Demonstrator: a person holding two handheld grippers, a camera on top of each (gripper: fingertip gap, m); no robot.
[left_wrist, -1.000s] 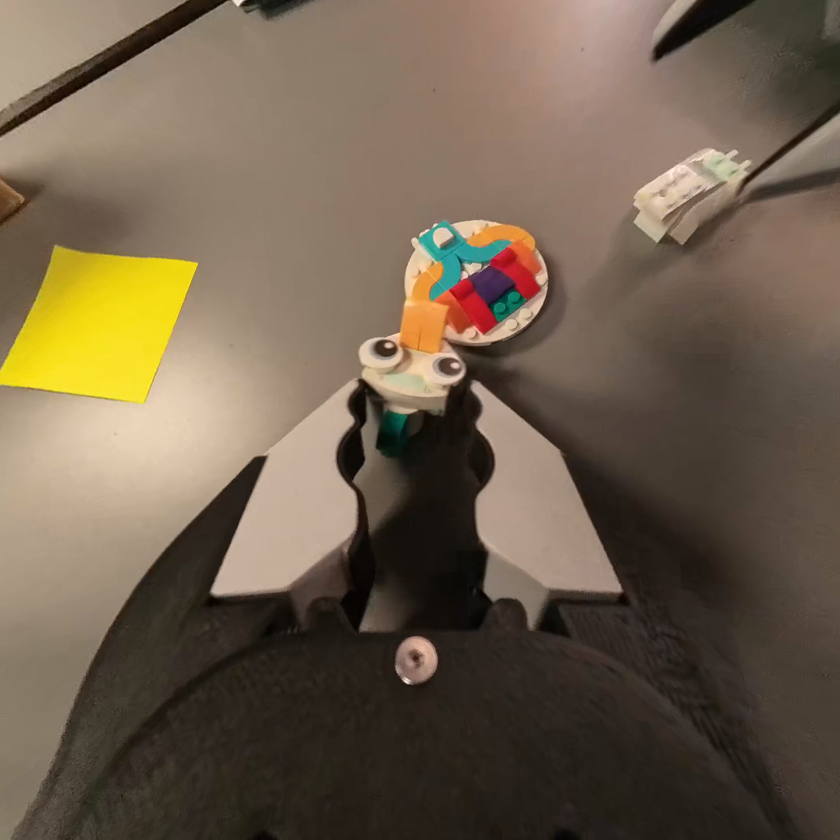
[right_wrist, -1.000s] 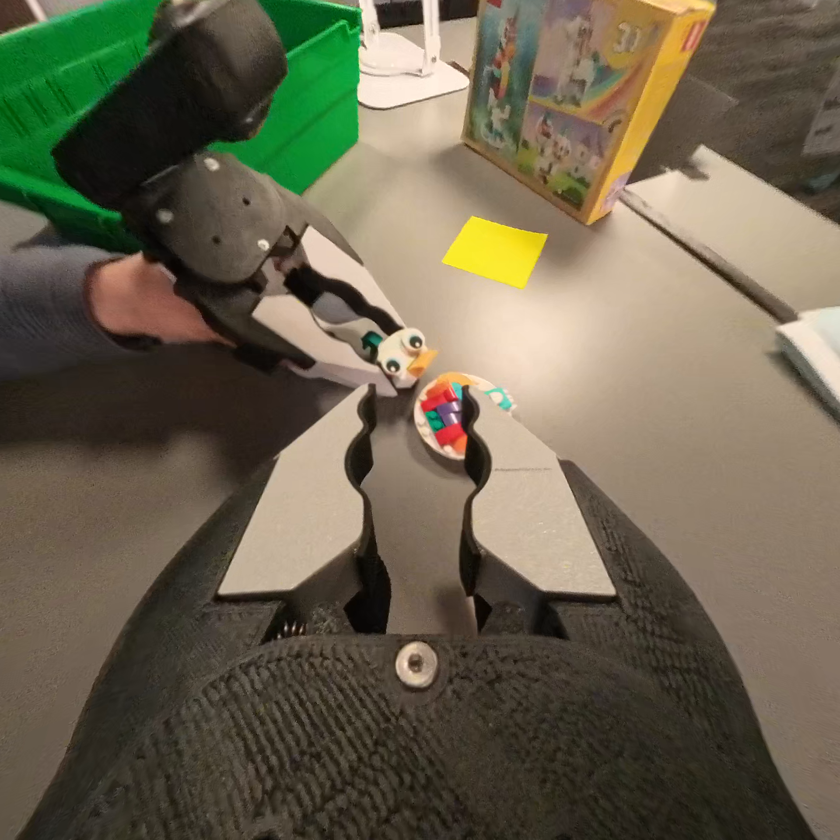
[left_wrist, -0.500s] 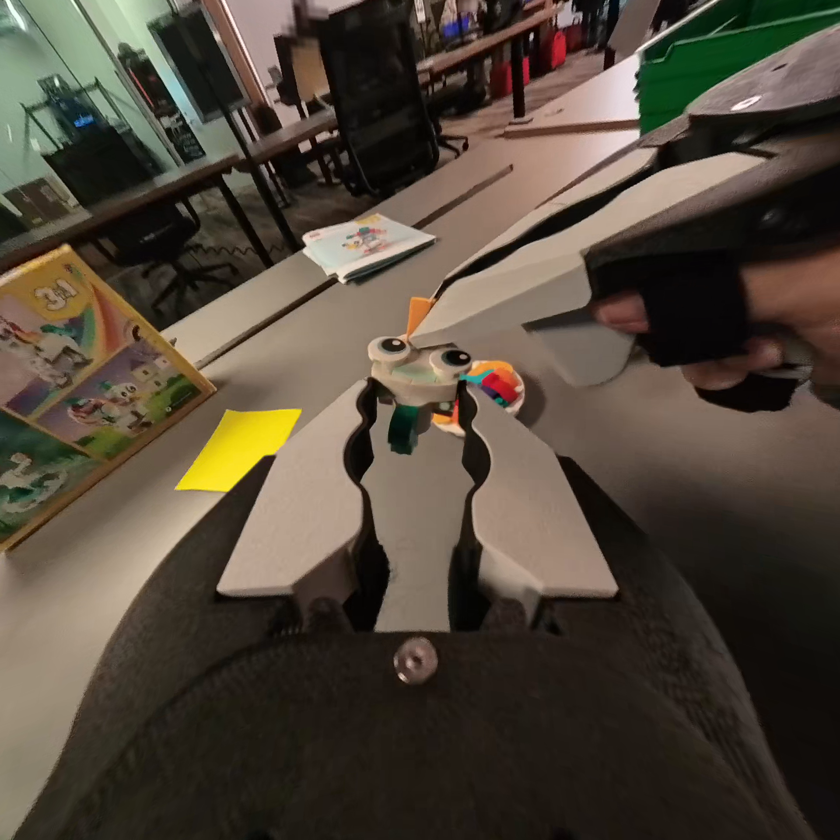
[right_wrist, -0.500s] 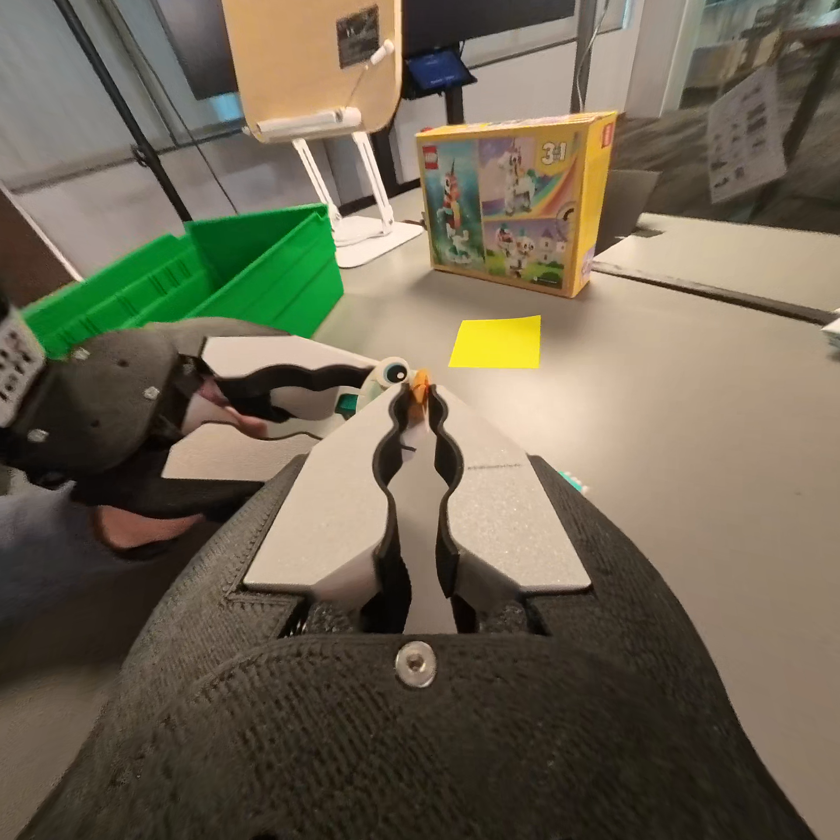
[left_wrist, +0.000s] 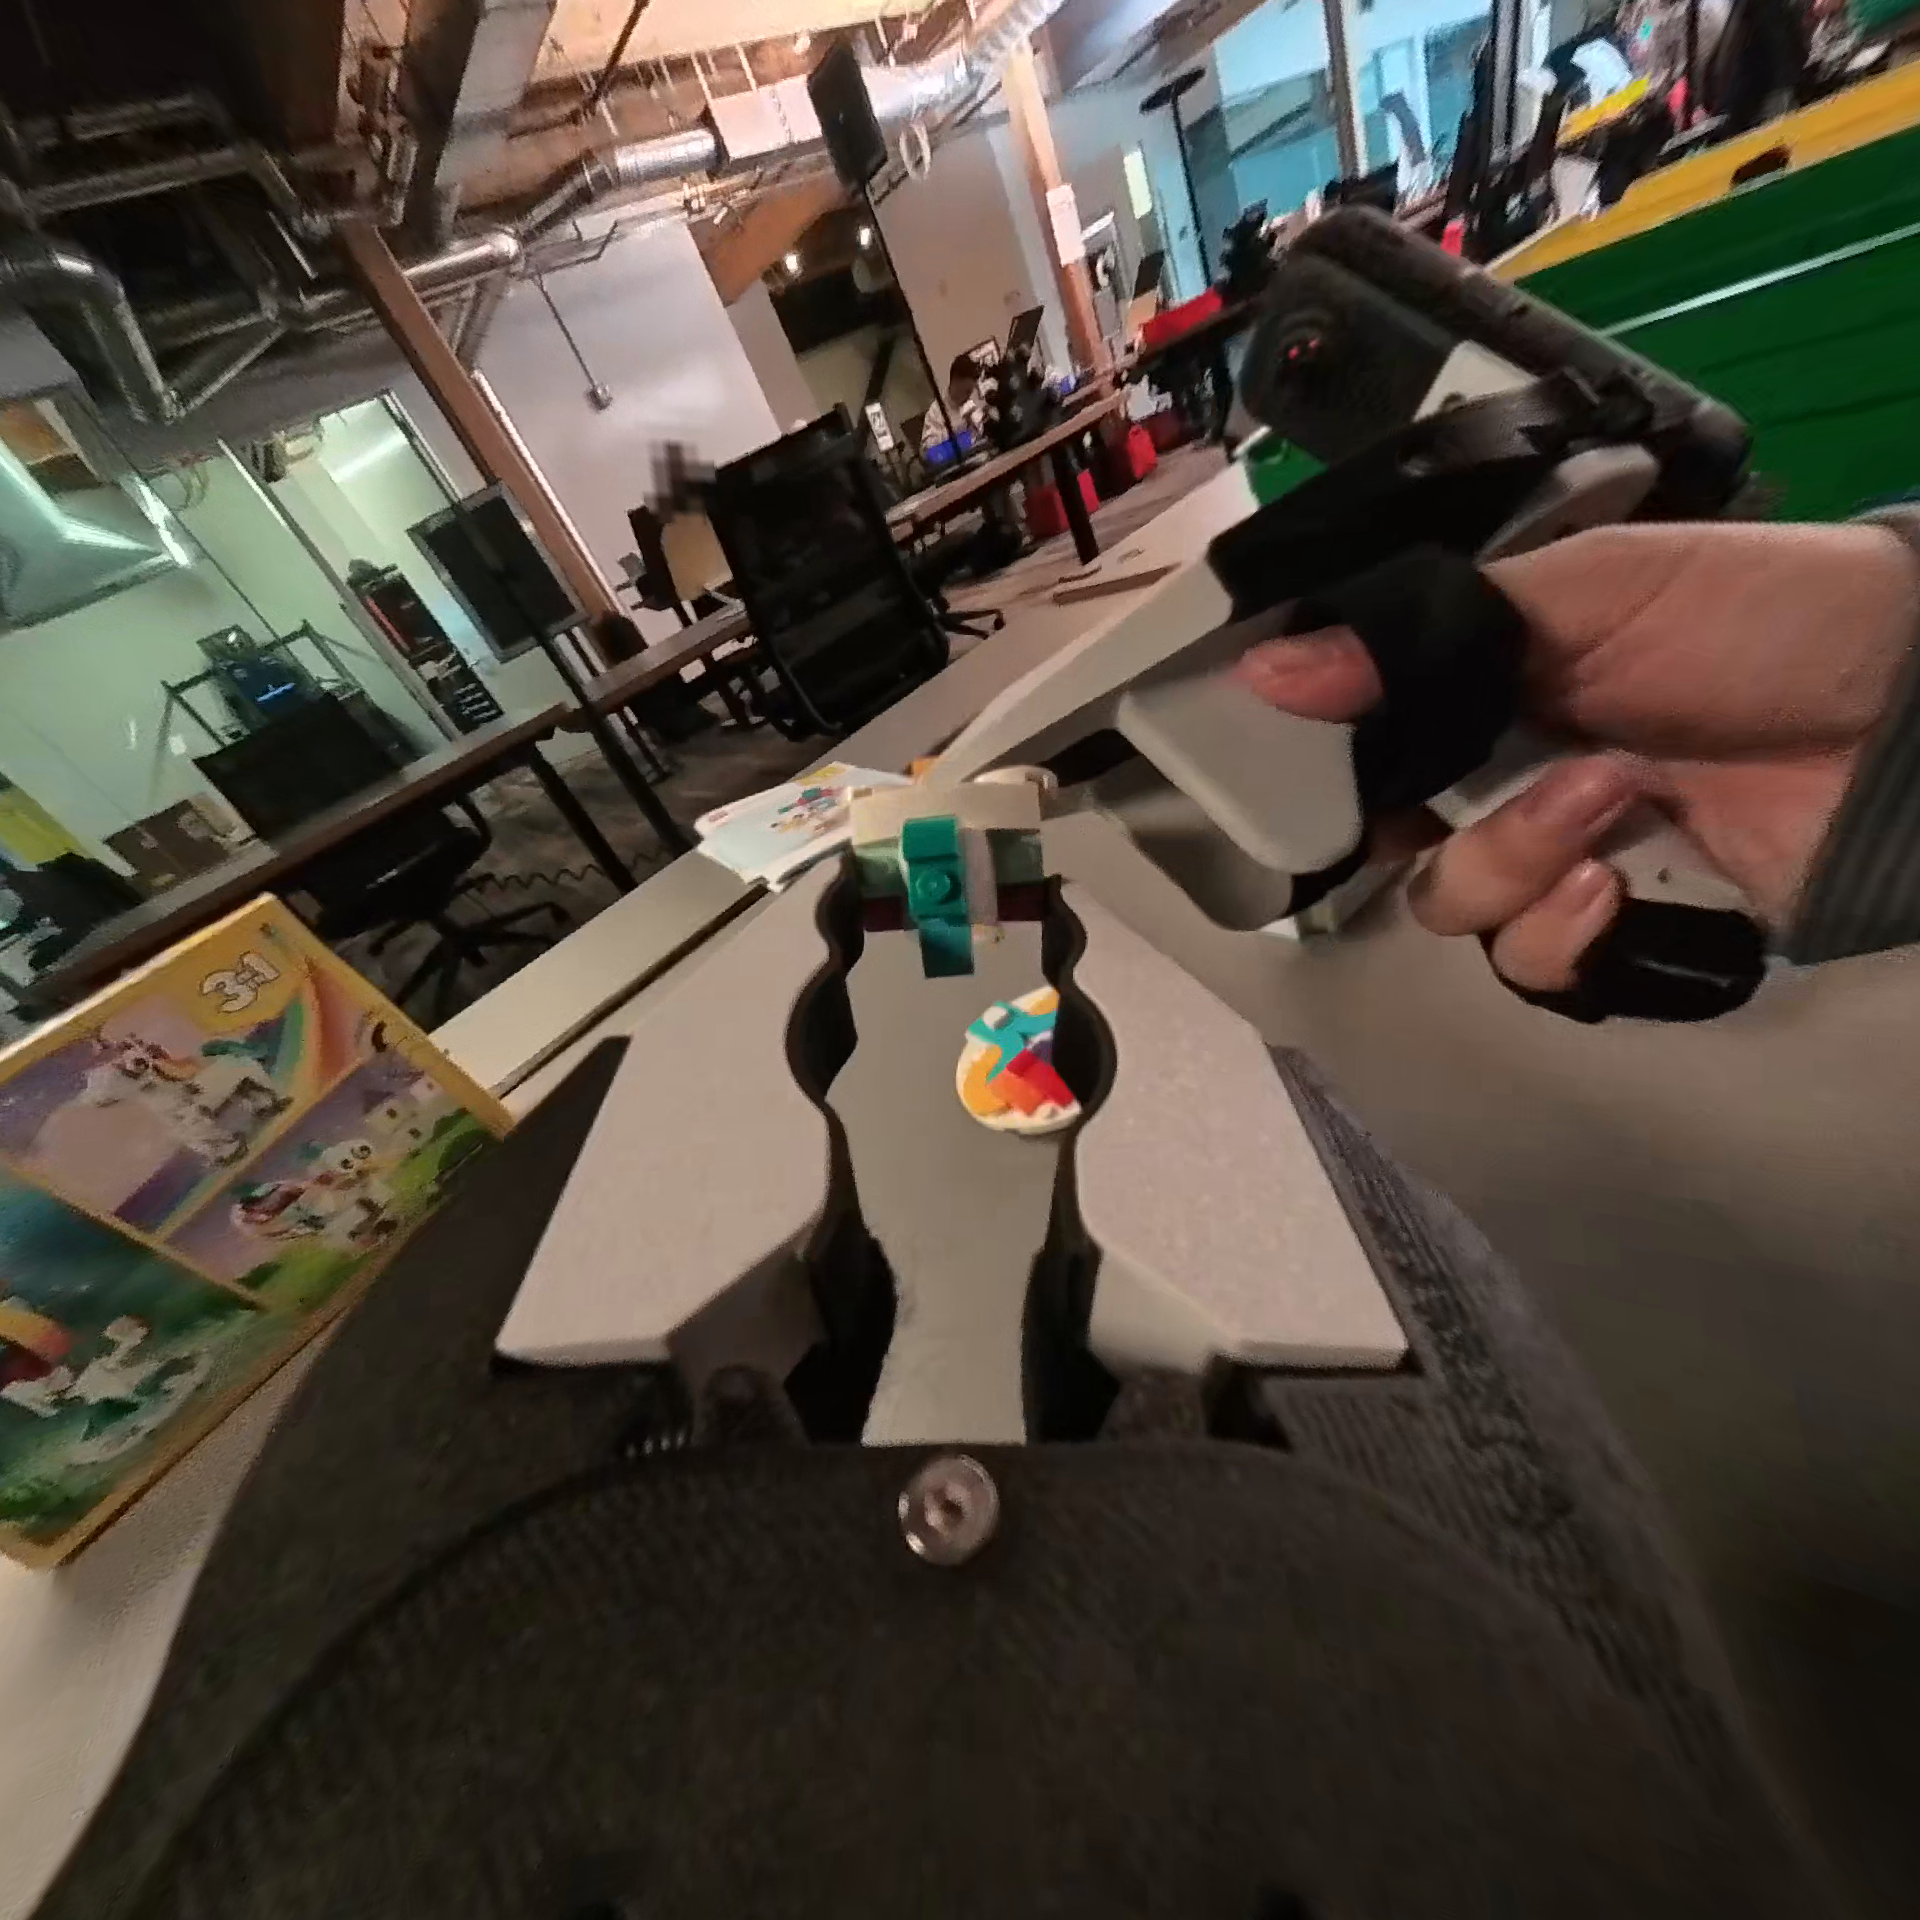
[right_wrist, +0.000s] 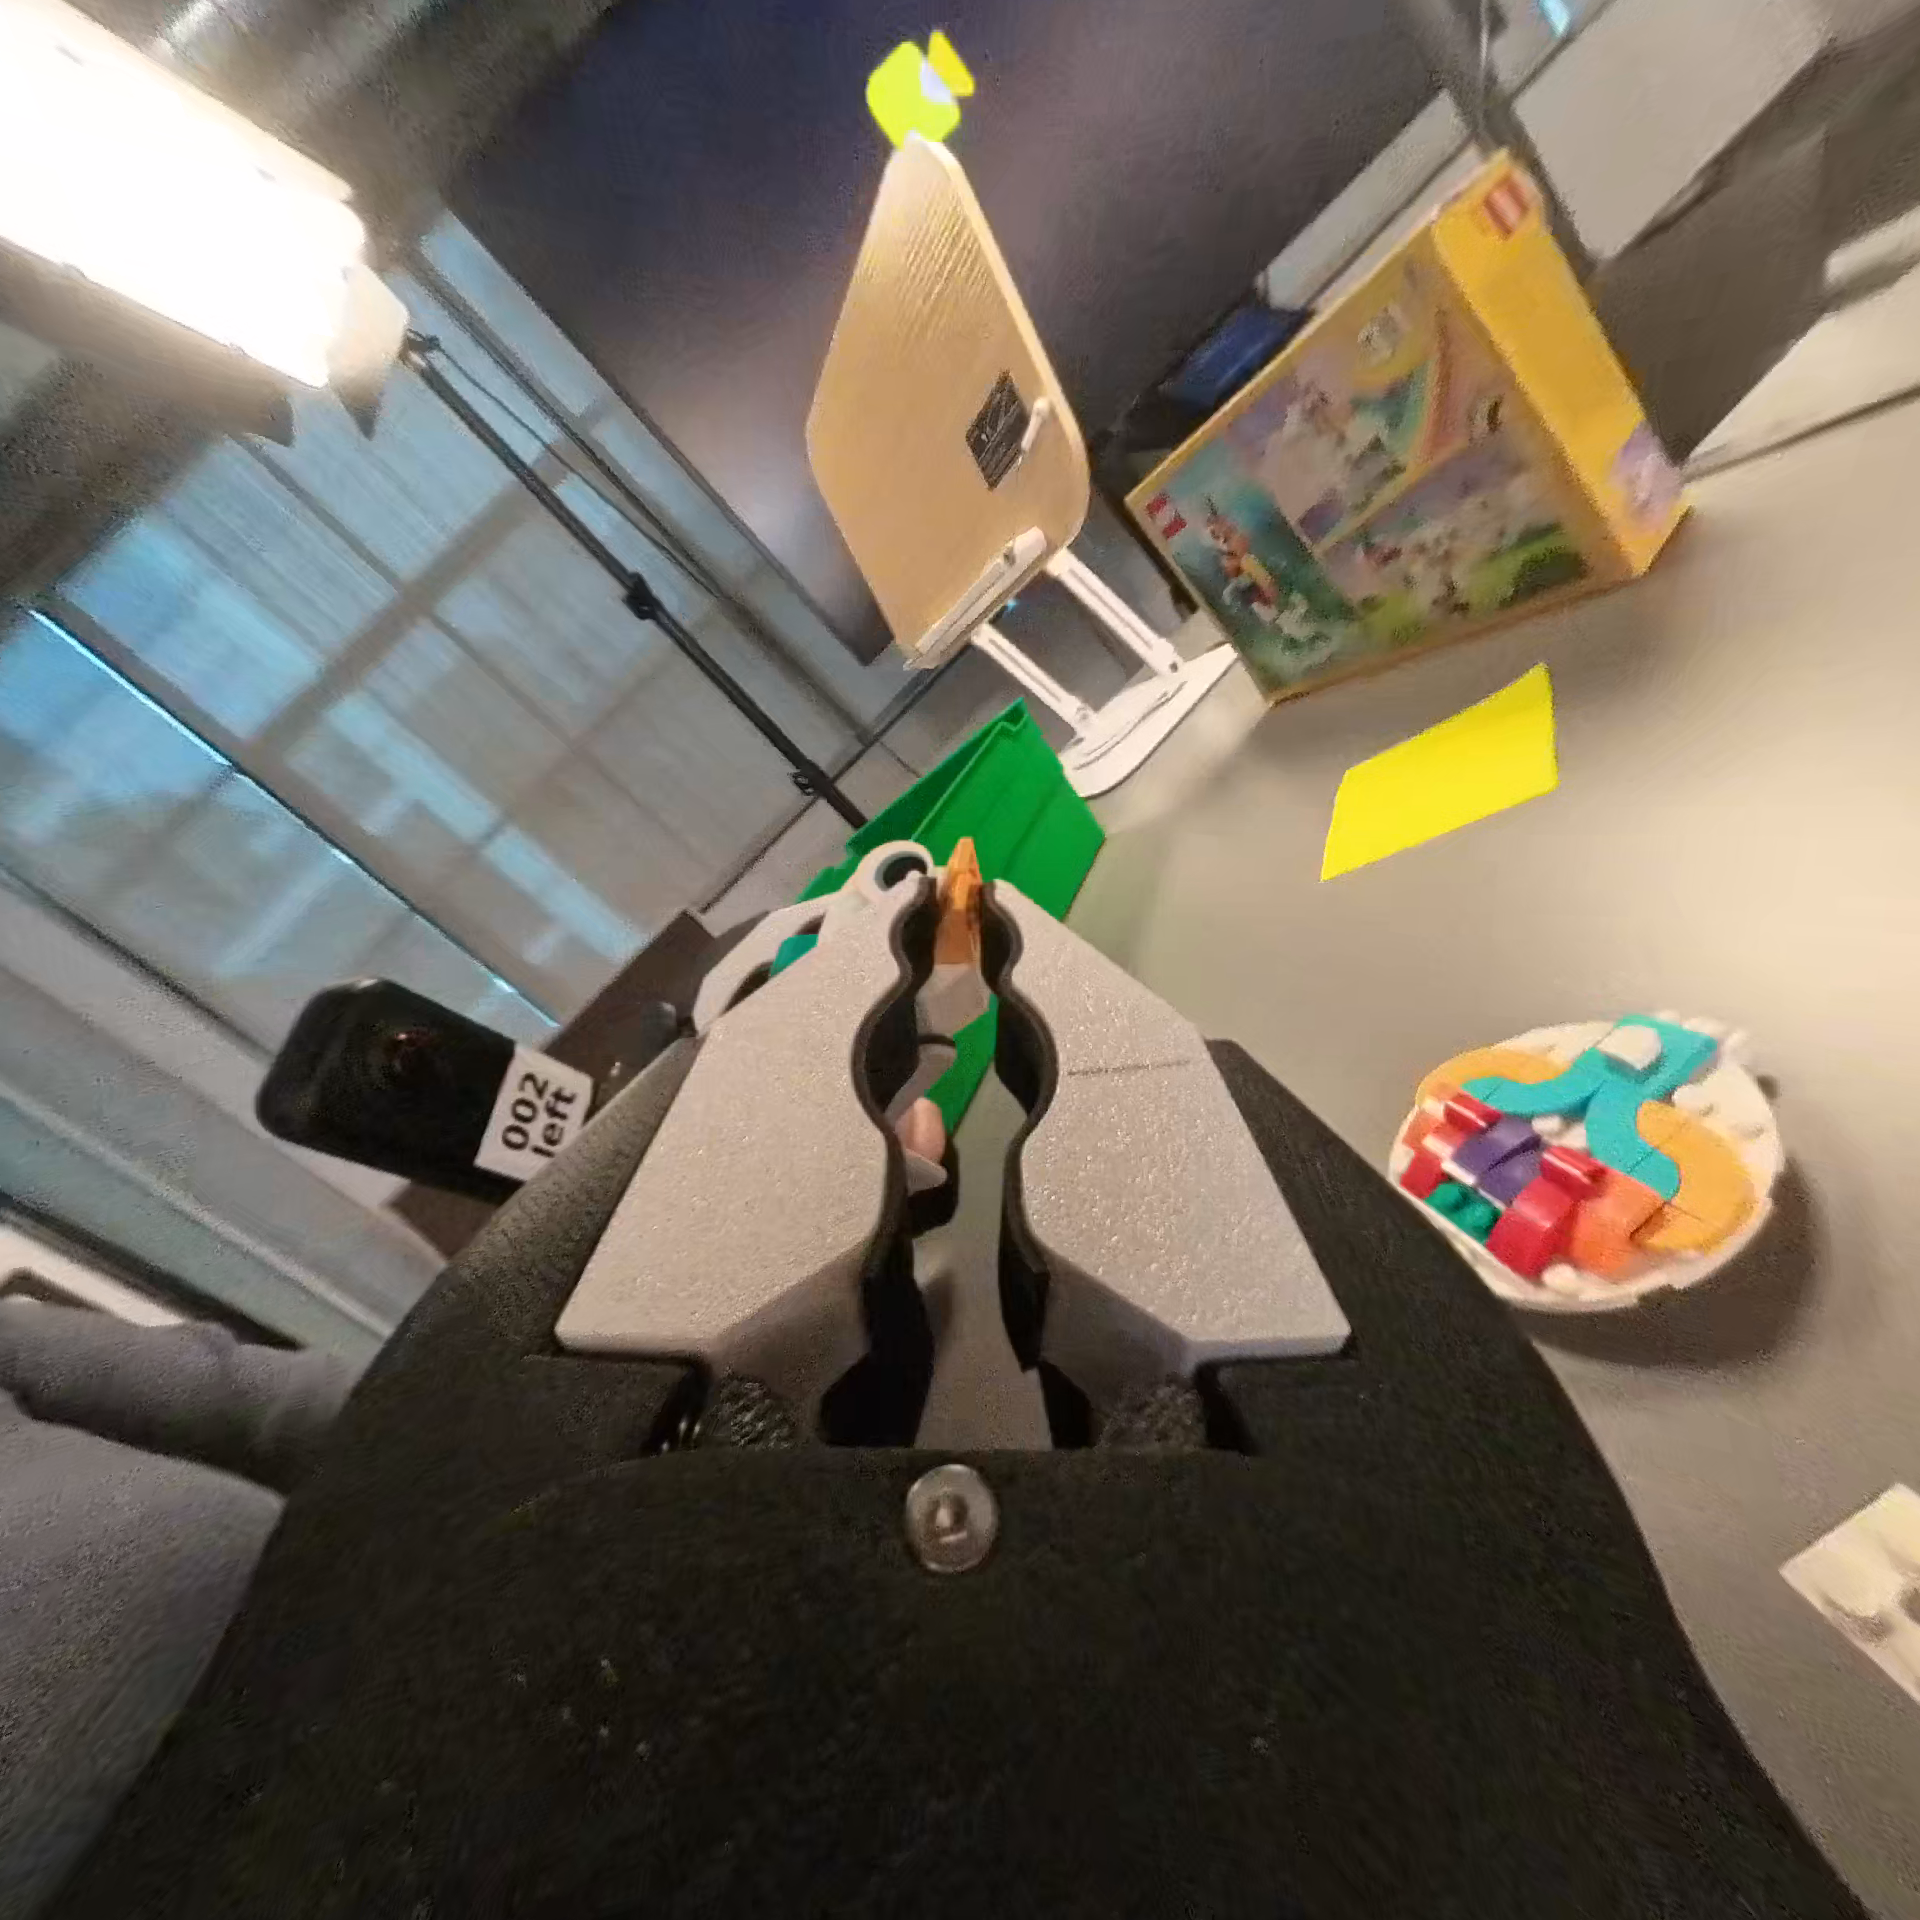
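Holding one small brick figure between them, both grippers' jaws are clenched: left gripper on its body, right gripper on its orange beak. One round brick plate lies on the counter right of the right jaws, open room around it.

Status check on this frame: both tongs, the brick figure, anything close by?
Left tongs shut on brick figure, held above the table. Right tongs shut on its orange beak. Round brick plate lies apart on the table; nothing between.

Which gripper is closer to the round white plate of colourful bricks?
Right. The right gripper is beside the round white plate of colourful bricks; the left gripper holds its toy farther away.
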